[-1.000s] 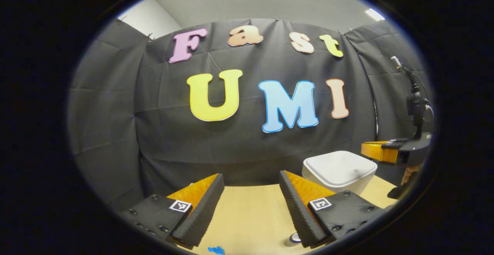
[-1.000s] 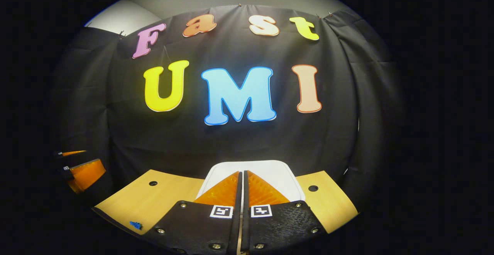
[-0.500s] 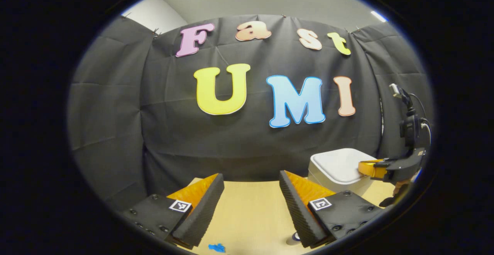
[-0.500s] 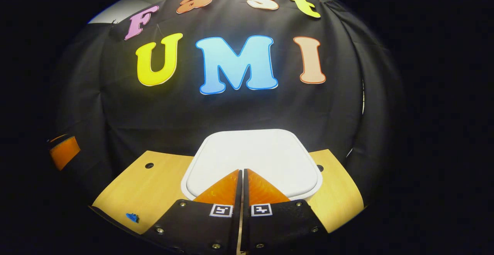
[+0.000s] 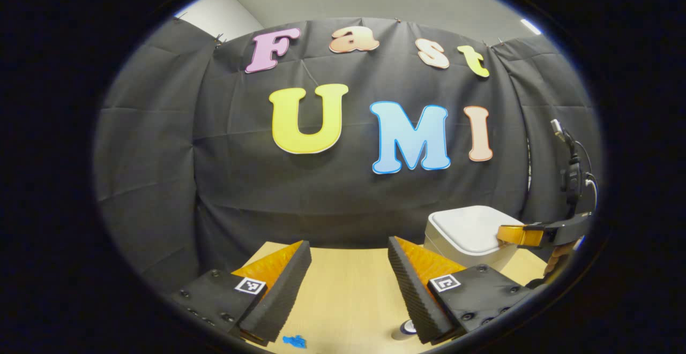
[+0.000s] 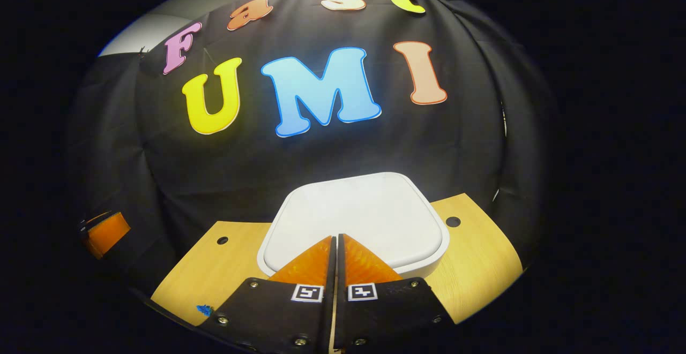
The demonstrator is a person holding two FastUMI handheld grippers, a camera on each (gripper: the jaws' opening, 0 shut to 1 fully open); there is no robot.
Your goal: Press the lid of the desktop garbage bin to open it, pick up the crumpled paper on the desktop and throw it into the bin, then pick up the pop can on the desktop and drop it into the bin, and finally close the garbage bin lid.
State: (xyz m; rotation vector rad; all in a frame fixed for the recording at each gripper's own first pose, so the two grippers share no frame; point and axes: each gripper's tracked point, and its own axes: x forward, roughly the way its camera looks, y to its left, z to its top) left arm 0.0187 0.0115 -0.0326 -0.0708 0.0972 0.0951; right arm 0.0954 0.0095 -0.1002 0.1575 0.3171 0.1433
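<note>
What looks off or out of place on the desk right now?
Nothing stands out. The bin sits upright on the desk with its lid flat and closed, and the shut right claw is at its front edge. A small blue scrap lies near the desk's edge.

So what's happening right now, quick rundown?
Right gripper shut, tips over the closed bin lid. Left gripper open, empty, above the desk. Nothing blocking the lid.

Light wood tabletop (image 6: 471, 268), two round holes in surface: one left of the bin (image 6: 356, 220), one right of it. White bin w/ lid shut sits at back edge. Blue scrap (image 5: 293, 341) front-left of bin. Pop can (image 5: 405, 330) nearer front, partly hidden.
</note>
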